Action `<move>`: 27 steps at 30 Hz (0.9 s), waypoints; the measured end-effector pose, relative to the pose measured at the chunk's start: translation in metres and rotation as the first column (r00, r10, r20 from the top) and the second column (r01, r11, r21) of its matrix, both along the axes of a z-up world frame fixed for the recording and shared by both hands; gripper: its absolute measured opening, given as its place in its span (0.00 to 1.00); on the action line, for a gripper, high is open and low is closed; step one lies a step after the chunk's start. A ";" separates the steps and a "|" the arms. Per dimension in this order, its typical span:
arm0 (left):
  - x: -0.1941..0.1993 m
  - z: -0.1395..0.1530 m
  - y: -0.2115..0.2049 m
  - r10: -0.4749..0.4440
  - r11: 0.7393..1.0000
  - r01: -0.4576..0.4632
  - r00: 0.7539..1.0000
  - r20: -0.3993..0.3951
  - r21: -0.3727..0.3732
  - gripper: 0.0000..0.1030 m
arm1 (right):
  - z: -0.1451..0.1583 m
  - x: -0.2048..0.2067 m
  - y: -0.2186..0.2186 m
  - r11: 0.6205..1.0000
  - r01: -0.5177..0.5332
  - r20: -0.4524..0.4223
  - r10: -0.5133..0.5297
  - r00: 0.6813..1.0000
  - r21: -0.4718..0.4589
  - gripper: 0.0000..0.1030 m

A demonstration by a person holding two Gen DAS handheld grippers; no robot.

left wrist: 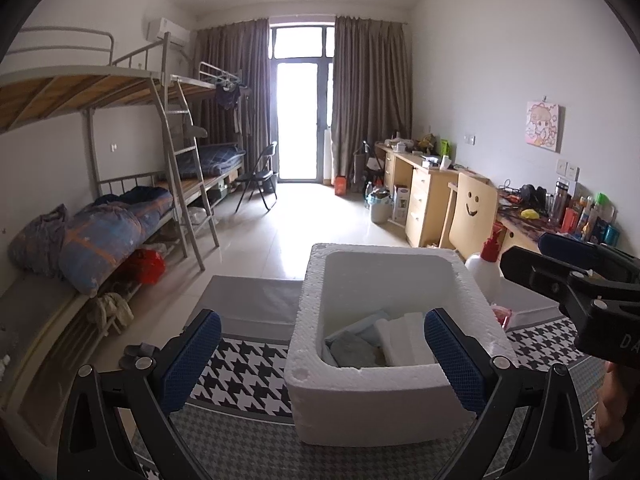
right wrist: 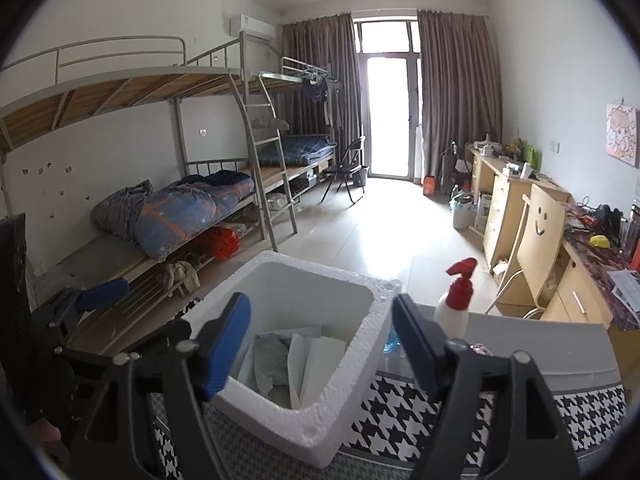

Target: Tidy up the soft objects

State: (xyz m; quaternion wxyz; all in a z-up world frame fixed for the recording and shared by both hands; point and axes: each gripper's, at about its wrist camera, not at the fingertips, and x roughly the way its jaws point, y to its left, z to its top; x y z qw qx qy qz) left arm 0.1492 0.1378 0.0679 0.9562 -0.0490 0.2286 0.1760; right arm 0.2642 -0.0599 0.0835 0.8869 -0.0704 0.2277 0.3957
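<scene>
The right gripper [right wrist: 320,340] stands with its blue-padded jaws spread wide and nothing between the pads; it hangs over the near right corner of a white foam box [right wrist: 348,384], the left pad above the box's inside and the right pad outside its right wall. The left gripper [left wrist: 322,354] is also wide apart and empty, its two pads flanking the near end of the same box, the right pad overlapping the box's near right corner in that view.

Inside the box lie the soft things: a grey-green cloth [left wrist: 354,350] at the near left, a pale blue folded cloth [left wrist: 370,322] behind it, and white folded towels [left wrist: 406,338] on the right.

The box sits on a surface covered by a black-and-white houndstooth cloth [right wrist: 404,412]. Just beyond the box's right side stands a white spray bottle [right wrist: 454,308] with a red trigger head, and near its base a blue item shows, partly hidden.

Beyond are metal bunk beds [right wrist: 168,216] with bedding on the left, and a wooden desk [right wrist: 504,196] and a chair [right wrist: 536,236] with a smiley face on the right.
</scene>
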 end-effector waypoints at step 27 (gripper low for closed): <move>-0.057 0.009 -0.040 -0.032 0.999 0.030 0.994 0.109 0.024 0.99 | -0.006 -0.059 -0.059 0.995 0.062 0.086 -0.068 0.994 0.073 0.94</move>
